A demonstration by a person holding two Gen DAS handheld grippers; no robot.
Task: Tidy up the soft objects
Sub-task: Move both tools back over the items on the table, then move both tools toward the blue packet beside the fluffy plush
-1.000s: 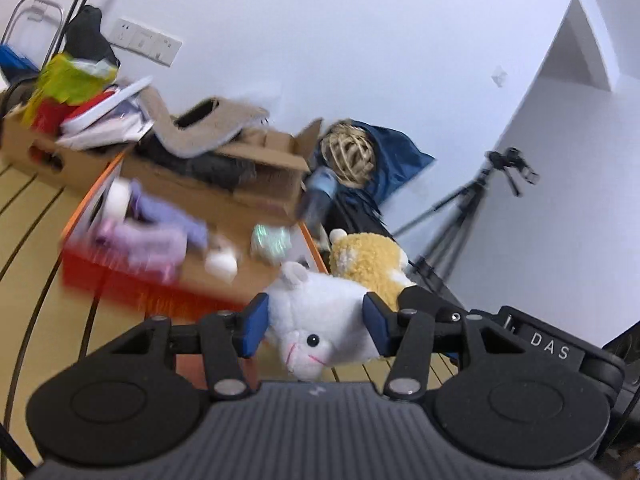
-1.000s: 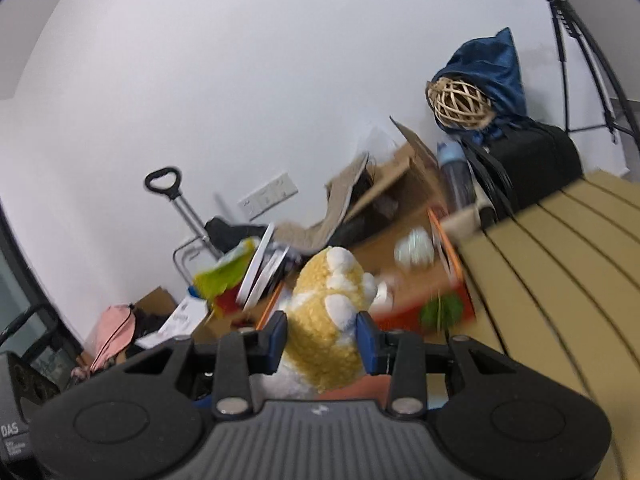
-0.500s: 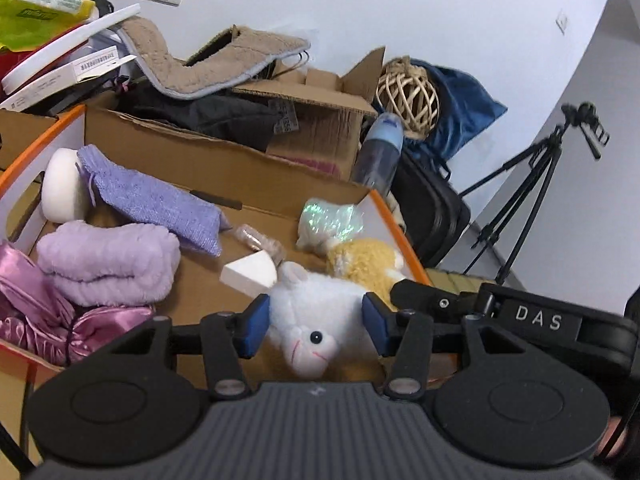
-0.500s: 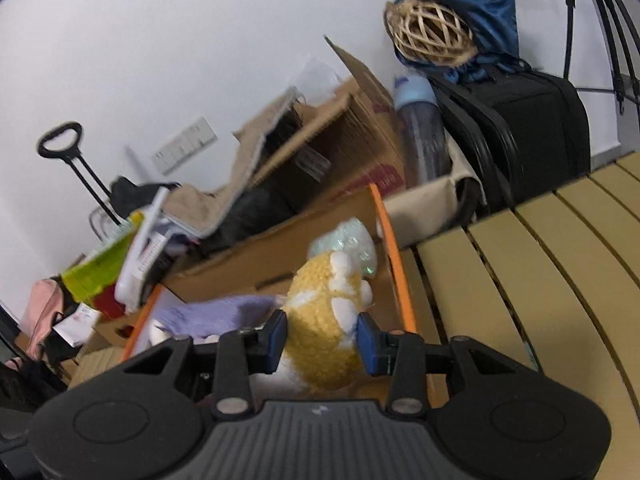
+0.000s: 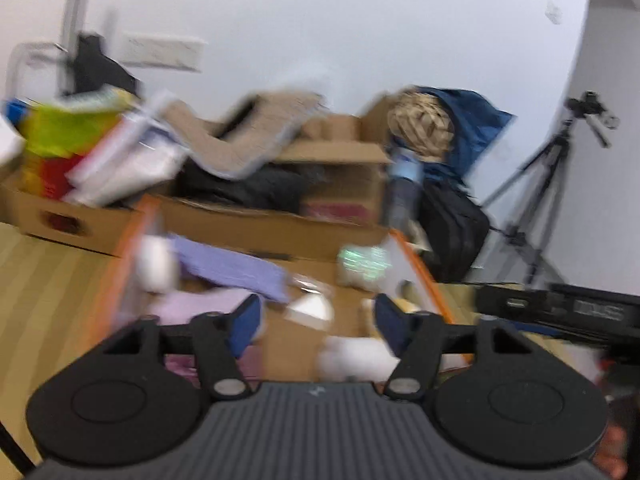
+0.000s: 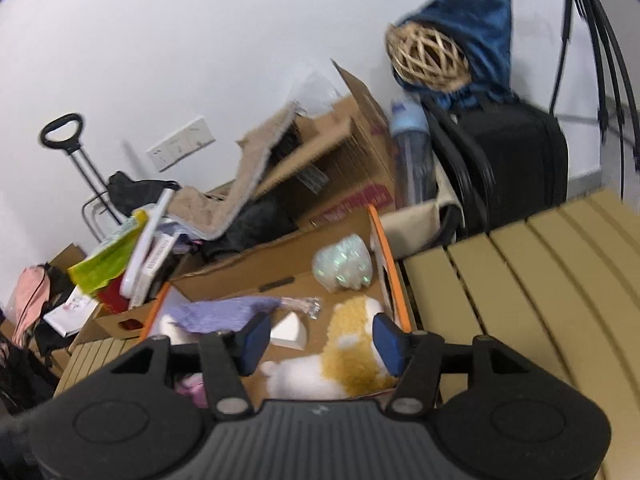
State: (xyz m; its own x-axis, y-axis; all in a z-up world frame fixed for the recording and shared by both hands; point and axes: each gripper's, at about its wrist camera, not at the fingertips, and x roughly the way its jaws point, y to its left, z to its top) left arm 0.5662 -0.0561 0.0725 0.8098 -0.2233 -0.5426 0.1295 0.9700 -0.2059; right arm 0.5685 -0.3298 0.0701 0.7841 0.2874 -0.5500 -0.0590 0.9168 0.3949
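A white and yellow plush toy [image 6: 340, 364] lies inside the orange-rimmed cardboard box [image 6: 378, 240], low in the right wrist view. My right gripper [image 6: 316, 338] hovers over it, jaws opening, blue pads clear of the plush. In the blurred left wrist view the plush's white part [image 5: 352, 354] lies in the box [image 5: 416, 264] just under my left gripper [image 5: 316, 320], whose jaws are opening too, with nothing pressed between them. Also in the box are a purple cloth [image 6: 224, 314], a white wedge sponge [image 6: 290, 334] and a shiny bundle [image 6: 344, 268].
Behind the box stands a heap of cardboard boxes [image 6: 340, 168] with a beige mat [image 6: 248, 184] draped over them. A blue bottle [image 6: 410, 148], a black bag [image 6: 516, 160], a wicker ball [image 6: 428, 56] and a tripod [image 5: 560, 184] stand at the right. The slatted wooden tabletop [image 6: 540, 300] runs rightward.
Both grippers held the plush toy, carried it over the box, then opened; the plush now lies in the box below the spread pads. Both views have pulled back.
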